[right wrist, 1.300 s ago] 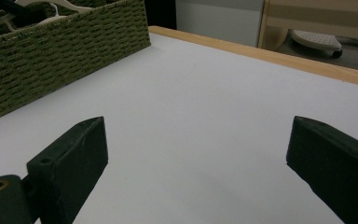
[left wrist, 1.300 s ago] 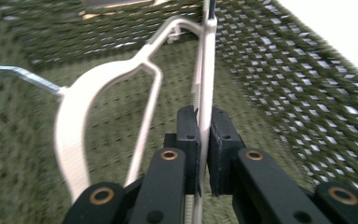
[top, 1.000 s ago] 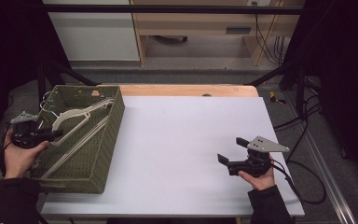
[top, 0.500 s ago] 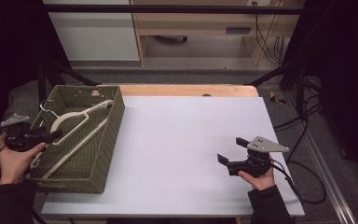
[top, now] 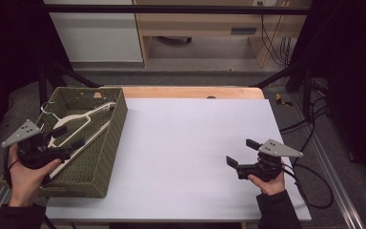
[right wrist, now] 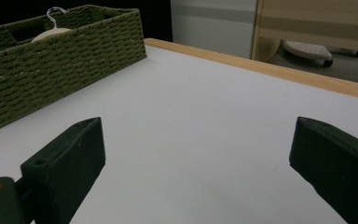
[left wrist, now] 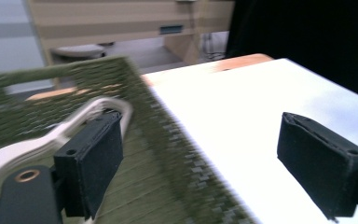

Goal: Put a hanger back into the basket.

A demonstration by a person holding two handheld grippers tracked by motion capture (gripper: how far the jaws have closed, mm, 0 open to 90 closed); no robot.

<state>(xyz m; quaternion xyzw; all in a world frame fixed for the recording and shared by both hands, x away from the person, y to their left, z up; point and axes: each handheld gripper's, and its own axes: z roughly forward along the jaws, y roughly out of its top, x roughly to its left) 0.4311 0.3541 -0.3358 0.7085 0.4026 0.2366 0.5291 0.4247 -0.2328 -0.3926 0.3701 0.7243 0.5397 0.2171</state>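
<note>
A cream clothes hanger (top: 83, 117) with a metal hook lies inside the green woven basket (top: 119, 119) at the table's left. My left gripper (top: 70, 136) hovers over the basket's near part. Its jaws have just been opening and hold nothing. In the left gripper view the hanger (left wrist: 37, 144) runs behind the left pad of my left gripper (left wrist: 205, 140), beside the basket wall (left wrist: 168, 135). My right gripper (top: 241, 151) rests open at the table's front right, pointing left. In the right gripper view my right gripper (right wrist: 191, 154) faces the basket (right wrist: 60, 60) and the hanger (right wrist: 51, 30) across bare tabletop.
The white tabletop (top: 195, 138) stretches between basket and right gripper. A wooden strip (top: 195, 91) edges the far side. Cables (top: 310, 171) trail off the right edge. Beyond the table stand a wooden shelf unit (top: 209, 28) and dark frame bars (top: 286, 76).
The left gripper's jaws have spread from nearly closed to wide open, and the left hand has shifted over the basket. The hanger stays in the basket. The right hand is unmoved.
</note>
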